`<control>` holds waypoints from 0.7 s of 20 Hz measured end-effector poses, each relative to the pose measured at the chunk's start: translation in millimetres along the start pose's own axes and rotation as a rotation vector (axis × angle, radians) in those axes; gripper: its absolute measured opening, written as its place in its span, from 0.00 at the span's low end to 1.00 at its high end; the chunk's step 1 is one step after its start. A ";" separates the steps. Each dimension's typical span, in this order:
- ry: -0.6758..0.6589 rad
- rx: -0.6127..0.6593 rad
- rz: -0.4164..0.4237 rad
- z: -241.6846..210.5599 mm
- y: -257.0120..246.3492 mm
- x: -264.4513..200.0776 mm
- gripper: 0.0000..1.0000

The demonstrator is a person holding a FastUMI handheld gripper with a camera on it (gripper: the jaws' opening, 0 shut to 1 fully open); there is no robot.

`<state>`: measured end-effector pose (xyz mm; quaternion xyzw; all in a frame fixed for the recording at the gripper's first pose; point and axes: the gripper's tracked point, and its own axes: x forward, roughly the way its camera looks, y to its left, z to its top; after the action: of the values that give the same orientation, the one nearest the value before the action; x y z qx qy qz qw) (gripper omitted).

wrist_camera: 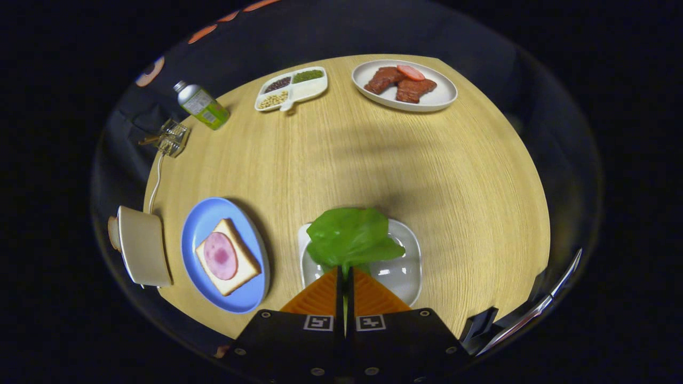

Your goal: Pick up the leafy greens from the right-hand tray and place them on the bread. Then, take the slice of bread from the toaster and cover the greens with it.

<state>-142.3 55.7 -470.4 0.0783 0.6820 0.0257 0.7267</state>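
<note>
Tool (344,277) pinched on crinkly green lettuce leaf (349,234), above small white square tray (405,272). Still to do: place on ham-topped bread slice (228,257), then toaster (141,245) slice.

green bottle (203,106), divided dish (291,89), meat plate (404,85)

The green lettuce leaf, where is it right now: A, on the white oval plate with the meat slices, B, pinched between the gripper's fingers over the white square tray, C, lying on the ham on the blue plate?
B: the gripper has its fingers closed on the stem end of the green lettuce leaf, which hangs over the white square tray.
</note>
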 end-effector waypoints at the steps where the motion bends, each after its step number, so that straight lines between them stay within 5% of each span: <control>1: -0.011 -0.004 0.013 3.6 8.3 -4.1 0.01; 14: -0.013 -0.162 0.182 5.9 129.7 -26.8 0.02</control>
<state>-129.2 179.4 -424.3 0.0812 0.6629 0.1460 0.7298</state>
